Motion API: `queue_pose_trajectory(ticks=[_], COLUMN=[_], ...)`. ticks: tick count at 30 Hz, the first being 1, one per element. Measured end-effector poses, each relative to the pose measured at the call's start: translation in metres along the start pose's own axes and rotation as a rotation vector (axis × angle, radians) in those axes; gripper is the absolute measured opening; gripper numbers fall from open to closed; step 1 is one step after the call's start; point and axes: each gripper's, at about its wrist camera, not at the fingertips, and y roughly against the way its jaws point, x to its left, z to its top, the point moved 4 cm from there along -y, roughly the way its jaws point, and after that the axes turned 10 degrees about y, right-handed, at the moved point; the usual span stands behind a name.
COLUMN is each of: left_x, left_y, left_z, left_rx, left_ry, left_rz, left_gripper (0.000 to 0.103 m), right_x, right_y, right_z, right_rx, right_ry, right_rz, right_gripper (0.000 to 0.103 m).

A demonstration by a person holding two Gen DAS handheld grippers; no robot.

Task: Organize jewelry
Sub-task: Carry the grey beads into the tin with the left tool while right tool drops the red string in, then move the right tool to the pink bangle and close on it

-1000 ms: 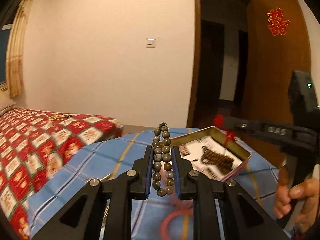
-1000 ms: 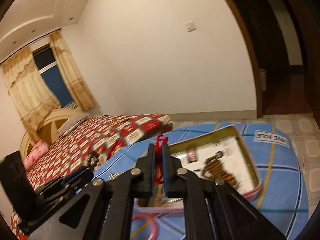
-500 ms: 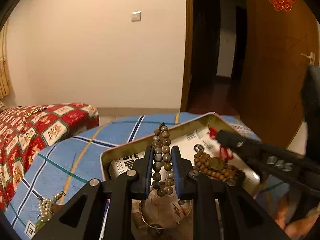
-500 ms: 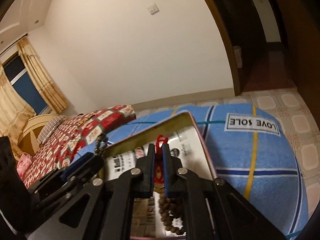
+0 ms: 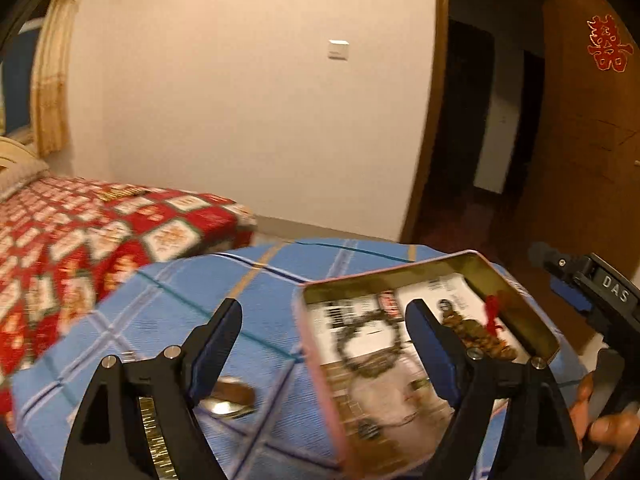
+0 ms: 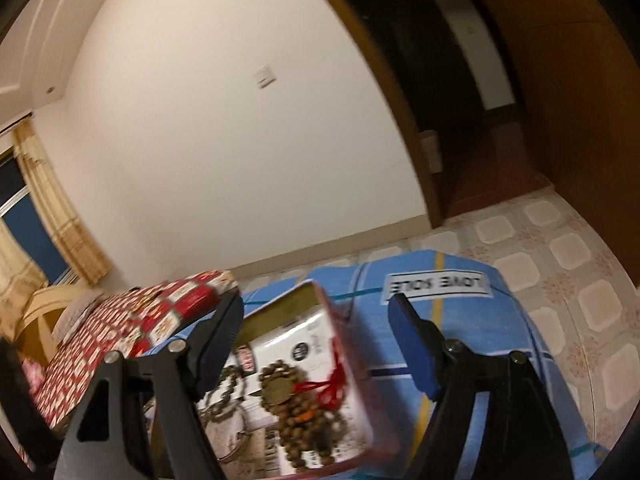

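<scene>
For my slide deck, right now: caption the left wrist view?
Open left gripper above tin holding bead bracelets.

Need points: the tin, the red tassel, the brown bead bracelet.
tin (image 6: 362, 412): right wrist view, pink side wall.
red tassel (image 6: 334, 382): right wrist view, the knotted cords.
brown bead bracelet (image 6: 304, 432): right wrist view, middle of the bead pile.

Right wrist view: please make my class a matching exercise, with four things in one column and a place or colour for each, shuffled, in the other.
Things
1. tin
2. brown bead bracelet
3. bedspread
4. light switch

Place or colour
A. on the pale wall
B. red and white pattern
C. on the blue checked cloth
D. inside the tin

Pairs: 1-C, 2-D, 3-B, 4-A
</scene>
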Motion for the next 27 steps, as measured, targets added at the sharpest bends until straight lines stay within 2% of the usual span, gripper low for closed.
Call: queue_pose_trajectory(ticks=[5,10,22,27], left_x=[0.027,0.044,0.088,0.111], left_y=[0.027,0.041,0.067,0.078], left_z=[-0.005,-0.016,-0.038,-0.042], left_rx=[-0.035,-0.026,-0.02,-0.005], left_ry=[0.021,0.01,0.025,0.043], left_rz=[0.039,0.083,0.152,0.188], left_gripper=[0.084,0.084,0.084,0.084], right_x=[0.009,0.026,0.06,0.082], right_y=[0.004,0.004,0.029,0.035], right_z=[-0.001,-0.009,-0.044,-0.057], right_rx=[-0.009,0.011,0.072,0.084], right_ry=[0.067,0.161,0.221,0.278], right_rz=[-0.054,-0.087,-0.039,-0.006], right_gripper=[0.078,0.078,0.078,0.086])
